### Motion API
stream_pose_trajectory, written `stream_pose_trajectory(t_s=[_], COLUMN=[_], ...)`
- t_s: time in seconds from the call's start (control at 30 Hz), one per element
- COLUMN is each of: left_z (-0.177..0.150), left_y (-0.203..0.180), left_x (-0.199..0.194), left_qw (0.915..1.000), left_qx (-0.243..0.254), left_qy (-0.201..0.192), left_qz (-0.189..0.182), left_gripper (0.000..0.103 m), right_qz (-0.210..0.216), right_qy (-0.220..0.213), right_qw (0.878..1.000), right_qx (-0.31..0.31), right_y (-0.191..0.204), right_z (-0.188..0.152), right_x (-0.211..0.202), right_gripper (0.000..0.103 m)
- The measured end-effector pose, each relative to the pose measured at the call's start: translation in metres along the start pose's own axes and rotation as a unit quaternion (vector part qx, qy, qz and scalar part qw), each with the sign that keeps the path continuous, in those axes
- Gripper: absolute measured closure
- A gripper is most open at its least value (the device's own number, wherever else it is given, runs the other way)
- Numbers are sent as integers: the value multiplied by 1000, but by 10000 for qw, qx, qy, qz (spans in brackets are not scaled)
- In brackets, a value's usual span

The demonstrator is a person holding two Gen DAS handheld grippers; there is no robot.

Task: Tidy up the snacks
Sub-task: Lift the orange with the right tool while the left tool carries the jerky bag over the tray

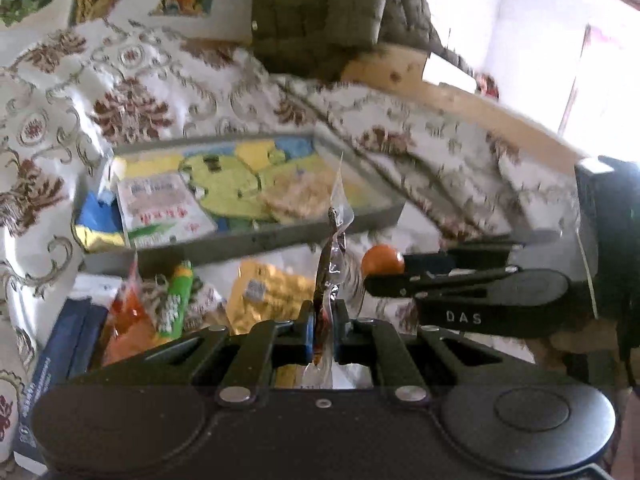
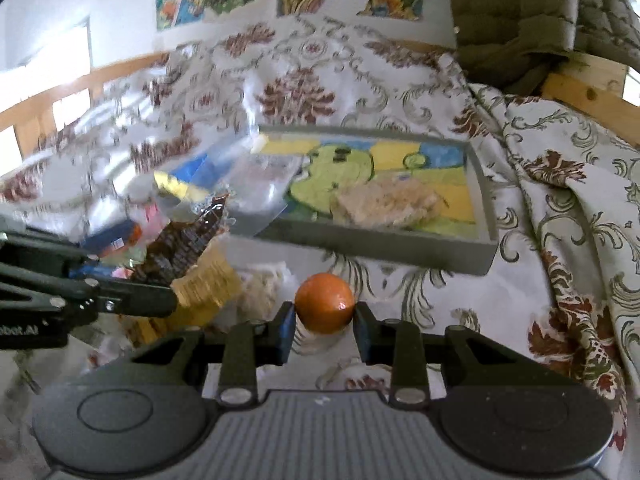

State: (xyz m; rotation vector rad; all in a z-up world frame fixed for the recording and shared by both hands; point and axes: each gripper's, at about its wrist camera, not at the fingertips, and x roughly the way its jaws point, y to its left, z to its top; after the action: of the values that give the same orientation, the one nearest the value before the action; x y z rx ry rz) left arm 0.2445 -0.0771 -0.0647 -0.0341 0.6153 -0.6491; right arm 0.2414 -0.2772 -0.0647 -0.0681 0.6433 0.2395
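Note:
My left gripper (image 1: 323, 330) is shut on a thin clear packet with a dark brown snack (image 1: 330, 264) that stands edge-on between its pads. From the right wrist view the same brown packet (image 2: 188, 240) shows at the left, held by the left gripper (image 2: 156, 300). My right gripper (image 2: 325, 326) is shut on a small orange fruit (image 2: 325, 303); in the left wrist view the orange fruit (image 1: 382, 259) sits at the tip of the right gripper (image 1: 384, 276). Beyond both lies a grey tray (image 1: 304, 236) with a green cartoon picture, holding a white packet (image 1: 164, 210) and a pale snack (image 2: 384, 200).
Loose snack packets lie in front of the tray: an orange one (image 1: 128, 320), a green one (image 1: 176, 300) and a yellow one (image 1: 268, 292). A blue box (image 1: 60, 364) sits at the left. A floral cloth (image 2: 296, 92) covers the surface; a quilted olive jacket (image 2: 528, 20) hangs behind.

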Motion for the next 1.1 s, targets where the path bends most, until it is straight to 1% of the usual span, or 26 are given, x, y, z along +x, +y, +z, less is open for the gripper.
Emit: stream_pose_trajectory(t_s=[0.07,0.3,0.37,0.43,0.47,0.6,0.7,0.77,0.97,1.03,1.1], left_z=[3,26,37,47,53,71,80,83,75,73,71], left_y=[0,16,24,34,41,60,73,83,105,108,112], left_x=[-4,-14,-8,-2,3,20,32,41,63,72,81], left_qw=[9998,9957,9937,9909,9887,9826,9807,9806,9787,9793,9794], left_qx=[-50,-381,-440,-614,-715,-984,-993,-1026,-1237,-1236,-1339], left_qy=[-166,-709,-815,-966,-1066,-1266,-1295,-1208,-1093,-1014,-874], left_qz=[31,463,628,709,774,936,1076,1150,1218,1244,1231], left_gripper=[94,94,94,94,94,94,94,94,94,94,94], right_qz=[67,106,111,77,77,82,89,81,48,46,55], right_qy=[-144,-578,-671,-754,-809,-944,-942,-900,-751,-692,-623], right_qw=[9999,9982,9976,9970,9964,9941,9935,9937,9953,9963,9970], right_qx=[57,144,142,157,235,520,630,661,611,511,455], right_y=[1,3,4,4,2,-6,-11,-13,-10,-5,1], right_z=[5,23,30,38,43,59,66,68,69,66,64], right_x=[-5,-13,-10,-6,-2,15,32,44,85,95,101], right_gripper=[68,68,68,68,68,68,68,68,68,68,68])
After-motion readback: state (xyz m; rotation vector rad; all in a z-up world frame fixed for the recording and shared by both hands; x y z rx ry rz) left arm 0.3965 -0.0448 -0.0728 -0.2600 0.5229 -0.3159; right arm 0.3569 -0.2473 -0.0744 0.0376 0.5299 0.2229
